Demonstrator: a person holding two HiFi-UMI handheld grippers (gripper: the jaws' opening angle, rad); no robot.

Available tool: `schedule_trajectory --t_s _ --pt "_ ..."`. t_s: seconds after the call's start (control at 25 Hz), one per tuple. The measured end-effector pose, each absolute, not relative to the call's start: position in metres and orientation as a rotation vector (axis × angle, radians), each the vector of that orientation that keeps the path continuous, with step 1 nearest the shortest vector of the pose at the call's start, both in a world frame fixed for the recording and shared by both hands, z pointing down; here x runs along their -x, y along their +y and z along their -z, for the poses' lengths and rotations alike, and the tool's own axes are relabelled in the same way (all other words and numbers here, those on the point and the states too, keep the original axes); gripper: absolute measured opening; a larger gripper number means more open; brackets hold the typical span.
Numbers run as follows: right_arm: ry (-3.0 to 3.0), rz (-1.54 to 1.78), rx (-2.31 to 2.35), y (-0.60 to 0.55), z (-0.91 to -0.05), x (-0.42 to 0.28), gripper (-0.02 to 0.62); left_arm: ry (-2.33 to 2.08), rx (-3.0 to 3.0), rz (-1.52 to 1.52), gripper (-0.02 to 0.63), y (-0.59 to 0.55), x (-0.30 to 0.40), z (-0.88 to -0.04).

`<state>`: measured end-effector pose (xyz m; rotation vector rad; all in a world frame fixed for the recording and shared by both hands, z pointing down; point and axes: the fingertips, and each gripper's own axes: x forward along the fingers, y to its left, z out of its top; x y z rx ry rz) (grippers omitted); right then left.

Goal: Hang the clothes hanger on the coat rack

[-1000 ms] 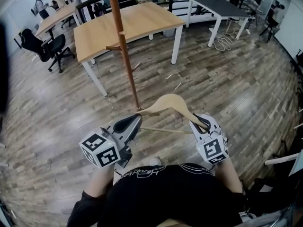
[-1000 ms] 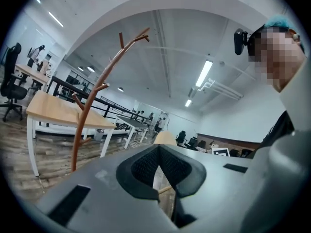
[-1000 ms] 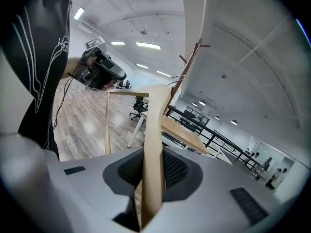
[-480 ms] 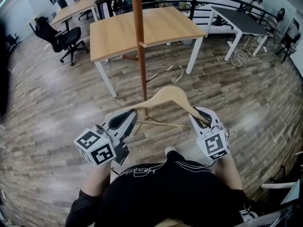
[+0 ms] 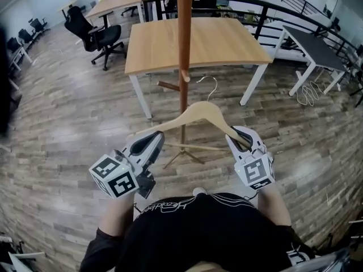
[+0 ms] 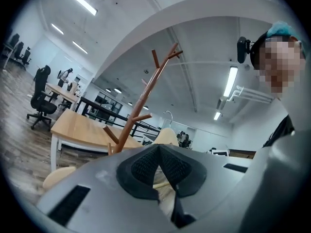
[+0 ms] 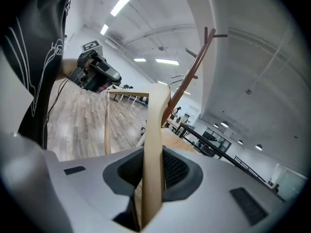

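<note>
Now, hanger [image 5: 198,113]: off the floor, carried crosswise in front of the person, its long axis running left to right between the 2 tools.
Hook [image 5: 210,84]: wire, pointing away from the person toward the coat rack, showing just right of the pole in the head view.
Right tool [image 5: 239,138]: jaws clamped on the hanger's right arm; in its own view the pale wood stands squeezed between the 2 black pads [image 7: 176,169].
Left tool [image 5: 154,139]: pads meet at their tips, nothing wide between them; the hanger's left end lies at its tip, and I can't tell whether any wood is actually pinched.
Coat rack [image 5: 183,50]: brown pole straight ahead, dead centre between the 2 hands, with short pegs [image 5: 168,85] angling off it.
Hook to peg: apart, no contact yet; neither hand looks clearly nearer the pole.
Next move, my read: bring the hook above 1 peg and drop it over, with the right tool doing the carrying.
Risk: the hanger could swing on that single firm grip.
</note>
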<state>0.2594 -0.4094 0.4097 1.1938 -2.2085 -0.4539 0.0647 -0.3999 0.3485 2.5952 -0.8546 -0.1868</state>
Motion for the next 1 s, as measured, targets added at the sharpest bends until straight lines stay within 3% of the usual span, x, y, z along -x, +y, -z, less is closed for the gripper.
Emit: schedule_trajectory --t_s 1.0 --pt "-2.294 0.491 -0.963 -0.520 -0.466 -0.225 0.104 -1.153 -2.380 0.163 0.008 -0.456 -0.039 -0.386"
